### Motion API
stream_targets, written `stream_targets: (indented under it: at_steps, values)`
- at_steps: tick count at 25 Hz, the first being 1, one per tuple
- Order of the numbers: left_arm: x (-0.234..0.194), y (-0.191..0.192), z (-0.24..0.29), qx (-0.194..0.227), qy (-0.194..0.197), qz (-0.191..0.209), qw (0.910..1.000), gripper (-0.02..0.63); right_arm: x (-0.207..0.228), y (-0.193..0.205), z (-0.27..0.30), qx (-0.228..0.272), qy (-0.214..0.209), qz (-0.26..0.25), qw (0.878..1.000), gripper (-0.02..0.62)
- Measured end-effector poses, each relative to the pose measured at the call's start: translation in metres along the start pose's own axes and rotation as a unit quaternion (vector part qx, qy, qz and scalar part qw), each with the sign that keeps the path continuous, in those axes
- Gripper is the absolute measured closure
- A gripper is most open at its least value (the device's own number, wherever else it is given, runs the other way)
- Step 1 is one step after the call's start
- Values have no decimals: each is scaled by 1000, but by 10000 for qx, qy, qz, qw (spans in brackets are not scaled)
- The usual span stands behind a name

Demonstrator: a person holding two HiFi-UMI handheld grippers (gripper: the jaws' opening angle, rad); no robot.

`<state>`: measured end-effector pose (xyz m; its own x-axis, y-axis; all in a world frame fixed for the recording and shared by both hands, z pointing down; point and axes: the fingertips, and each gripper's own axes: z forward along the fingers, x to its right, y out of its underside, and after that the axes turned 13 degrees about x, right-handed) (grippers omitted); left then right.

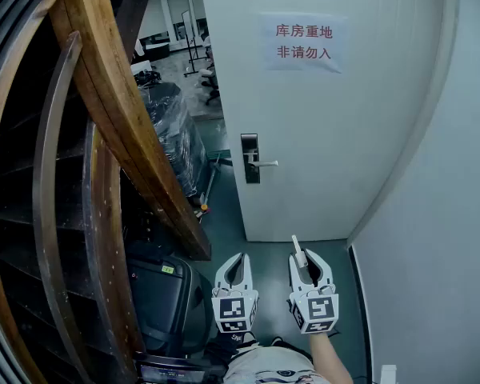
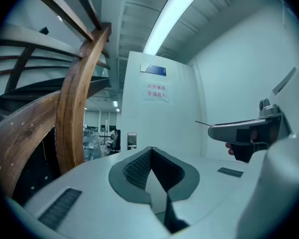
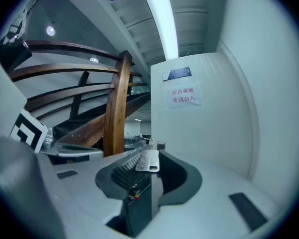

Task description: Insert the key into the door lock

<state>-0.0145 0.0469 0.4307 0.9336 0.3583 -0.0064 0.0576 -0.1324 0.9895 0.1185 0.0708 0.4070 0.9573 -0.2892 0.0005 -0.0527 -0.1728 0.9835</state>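
Observation:
A white door (image 1: pixel 320 134) stands ahead with a dark lock plate (image 1: pixel 250 158) and a lever handle (image 1: pixel 266 164) on its left edge. My right gripper (image 1: pixel 306 256) is shut on a silver key (image 1: pixel 298 249), whose blade sticks forward toward the door. In the right gripper view the key (image 3: pixel 148 159) lies between the pads, with the lock plate (image 3: pixel 161 145) far beyond it. My left gripper (image 1: pixel 241 257) is beside it on the left, shut and holding nothing. The left gripper view shows its tips (image 2: pixel 150 149) together, and the distant lock plate (image 2: pixel 132 141).
A curved wooden stair stringer (image 1: pixel 120 110) rises at the left, with a black machine (image 1: pixel 164 294) below it. A paper sign (image 1: pixel 302 43) hangs on the door. A white wall (image 1: pixel 432 214) closes the right side. Plastic-wrapped goods (image 1: pixel 172 126) stand past the door's left edge.

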Motion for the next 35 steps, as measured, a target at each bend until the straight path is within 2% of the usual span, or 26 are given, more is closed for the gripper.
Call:
stream_targets:
  at_steps: [13, 22, 30, 35]
  values:
    - [-15, 12, 6, -70, -20, -120, 9999, 601, -6, 12, 14, -55, 5, 71, 10000, 476]
    - [-47, 19, 20, -84, -28, -154, 9998, 601, -22, 24, 45, -45, 49, 230, 9997, 476]
    - [-85, 34, 41, -160, -150, -188, 9996, 601, -38, 54, 78, -422, -34, 176, 9989, 476]
    - [-99, 51, 63, -272, -236, -270, 9990, 601, -32, 74, 106, -597, -98, 176, 9980, 476]
